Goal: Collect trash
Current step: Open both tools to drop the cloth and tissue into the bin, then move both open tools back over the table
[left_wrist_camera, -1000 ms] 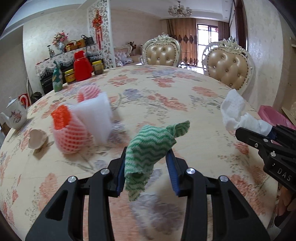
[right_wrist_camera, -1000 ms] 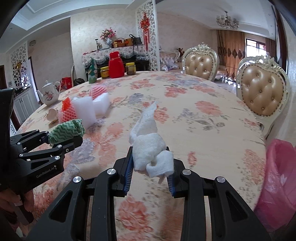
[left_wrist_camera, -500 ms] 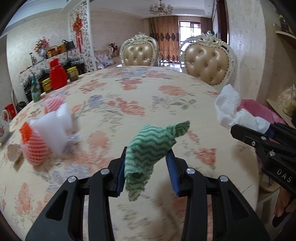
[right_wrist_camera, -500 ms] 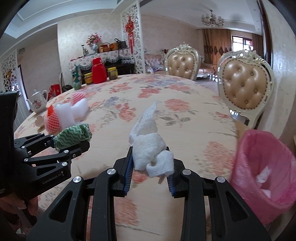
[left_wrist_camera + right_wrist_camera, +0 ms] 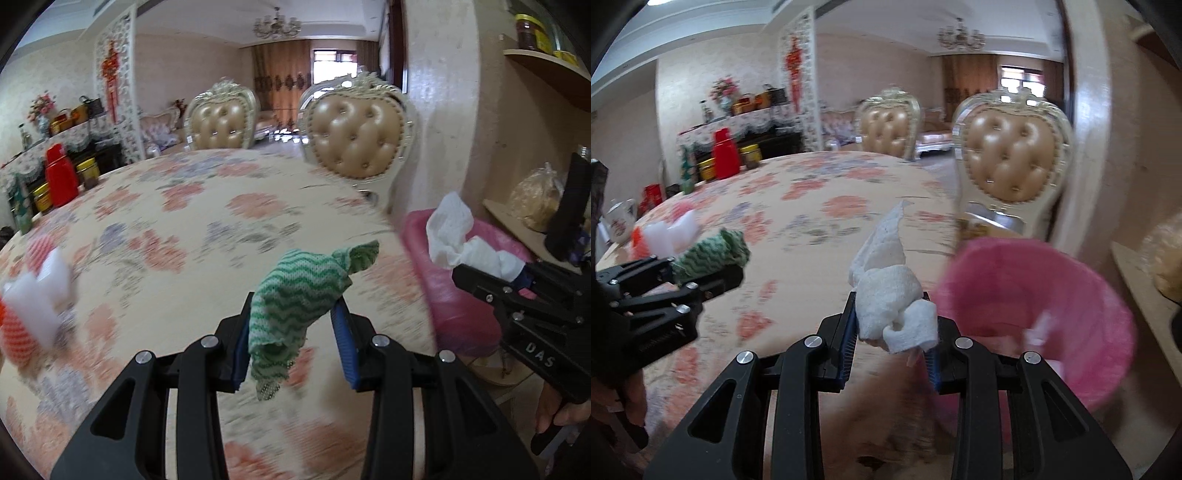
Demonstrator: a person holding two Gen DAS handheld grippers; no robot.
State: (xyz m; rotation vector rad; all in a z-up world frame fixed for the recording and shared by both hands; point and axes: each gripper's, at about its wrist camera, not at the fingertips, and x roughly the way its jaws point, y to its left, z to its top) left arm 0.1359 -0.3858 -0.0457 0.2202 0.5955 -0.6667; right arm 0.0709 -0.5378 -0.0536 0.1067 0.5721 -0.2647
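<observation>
Right gripper (image 5: pixel 892 345) is clamped on a crumpled white tissue wad (image 5: pixel 890 295), and the pink-bagged trash bin (image 5: pixel 1082 295) sits just ahead to its right. Left gripper (image 5: pixel 295 347), pinching a green zigzag cloth (image 5: pixel 299 295), is farther off.

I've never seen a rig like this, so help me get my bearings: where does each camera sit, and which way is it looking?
Left wrist: rides on the left gripper, looking along its fingers across the floral table; the green cloth is clamped there, the right gripper at right.
Right wrist: rides on the right gripper, facing the pink bin, white tissue clamped; left gripper at left.
Shared: table, both chairs, red jug, bin, both grippers.
</observation>
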